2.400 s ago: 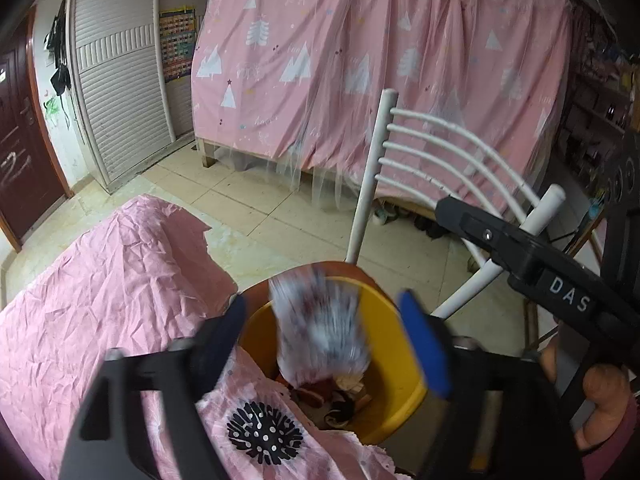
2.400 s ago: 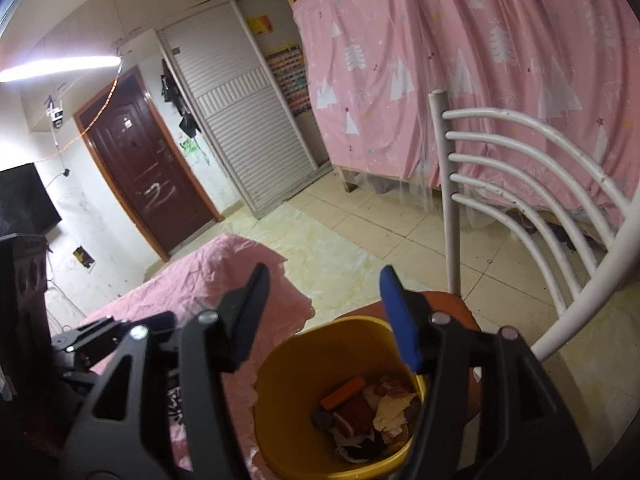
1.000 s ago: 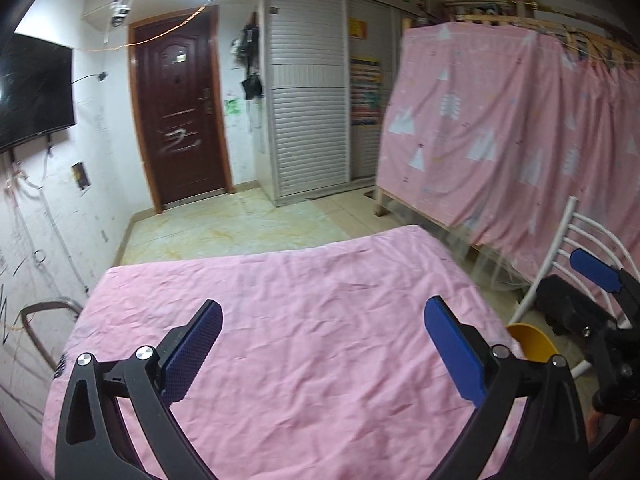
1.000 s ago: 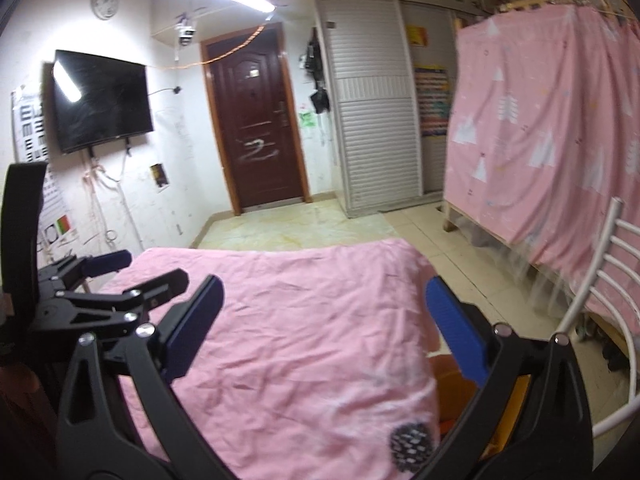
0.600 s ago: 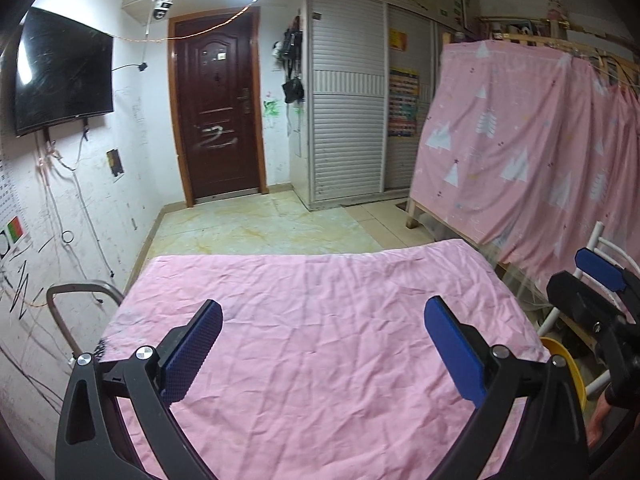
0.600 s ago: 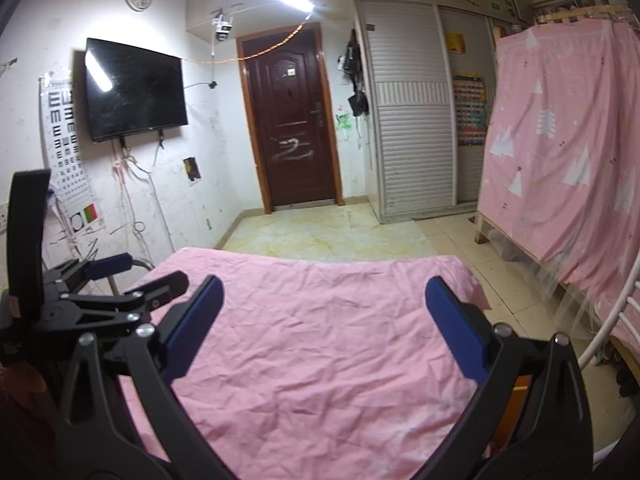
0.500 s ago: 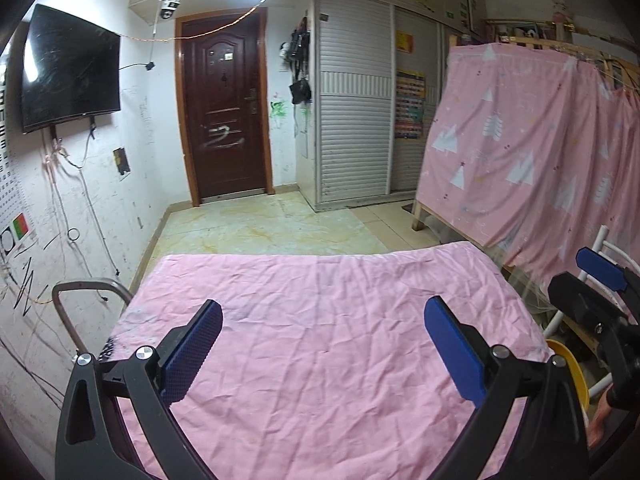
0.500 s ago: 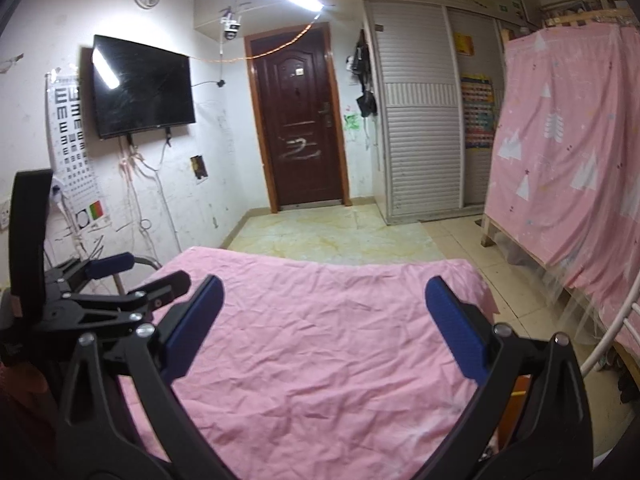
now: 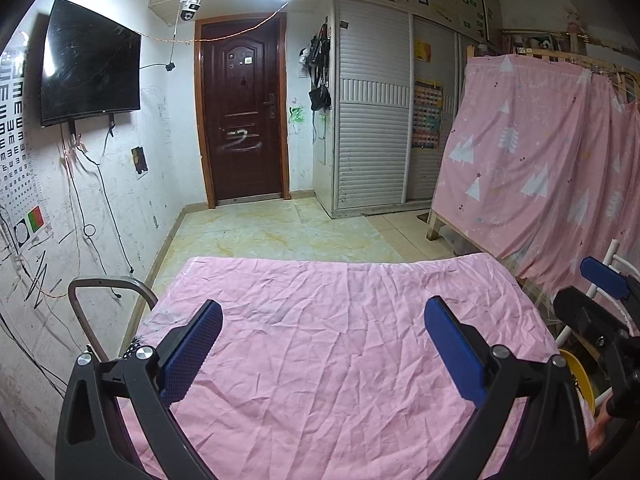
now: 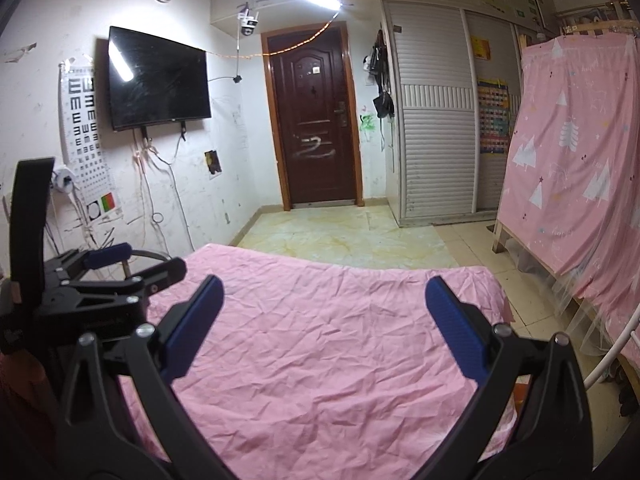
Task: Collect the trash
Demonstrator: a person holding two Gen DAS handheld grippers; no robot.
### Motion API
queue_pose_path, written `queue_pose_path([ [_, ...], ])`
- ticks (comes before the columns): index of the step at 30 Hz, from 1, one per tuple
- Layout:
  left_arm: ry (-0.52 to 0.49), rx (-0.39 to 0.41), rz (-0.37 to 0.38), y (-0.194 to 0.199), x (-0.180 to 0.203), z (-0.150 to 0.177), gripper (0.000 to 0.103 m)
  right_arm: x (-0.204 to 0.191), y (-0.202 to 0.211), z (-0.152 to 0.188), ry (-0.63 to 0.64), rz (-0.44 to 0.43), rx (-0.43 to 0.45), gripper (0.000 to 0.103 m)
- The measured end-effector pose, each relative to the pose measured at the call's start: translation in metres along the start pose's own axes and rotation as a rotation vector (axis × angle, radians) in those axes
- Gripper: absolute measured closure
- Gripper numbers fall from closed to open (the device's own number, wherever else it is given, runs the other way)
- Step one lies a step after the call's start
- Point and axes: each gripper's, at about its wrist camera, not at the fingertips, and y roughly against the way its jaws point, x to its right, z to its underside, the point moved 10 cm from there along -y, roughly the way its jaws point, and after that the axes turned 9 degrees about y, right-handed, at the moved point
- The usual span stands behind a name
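My left gripper (image 9: 322,344) is open and empty, held above a table covered with a wrinkled pink cloth (image 9: 332,344). My right gripper (image 10: 324,324) is also open and empty above the same cloth (image 10: 320,340). The yellow trash bin (image 9: 580,376) shows only as a sliver of rim at the right edge of the left wrist view, beside the table and partly hidden by the right gripper's body (image 9: 600,320). I see no trash on the cloth. The left gripper's body (image 10: 100,280) shows at the left of the right wrist view.
A white chair (image 10: 616,360) stands at the table's right, in front of a pink curtain (image 9: 540,168). A metal chair back (image 9: 104,292) stands at the table's left by the wall. A brown door (image 9: 242,120) and tiled floor (image 9: 288,236) lie beyond.
Both grippers have swung from above the yellow bin back over the pink table. A patterned wrapper fell from the left gripper into the bin. In the last half second the views only tilted slightly.
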Motion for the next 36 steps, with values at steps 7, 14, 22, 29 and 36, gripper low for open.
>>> queue_pose_path([
  [7,0.003,0.002,-0.007,0.001,-0.005,-0.001,0.011,-0.004,-0.003,0.0,0.007,-0.007,-0.005,0.006],
  [14,0.008,0.004,-0.008,0.002,-0.008,-0.002,0.011,-0.005,-0.005,0.0,0.01,-0.011,-0.008,0.006],
  [22,0.009,0.006,-0.011,0.001,-0.009,-0.003,0.011,-0.007,-0.007,0.001,0.012,-0.013,-0.011,0.006],
  [29,0.003,0.011,-0.012,0.003,-0.01,-0.002,0.011,-0.008,-0.007,0.002,0.014,-0.014,-0.012,0.006],
  [36,0.008,0.015,-0.019,0.003,-0.011,-0.002,0.011,-0.01,-0.009,0.006,0.018,-0.018,-0.018,0.006],
])
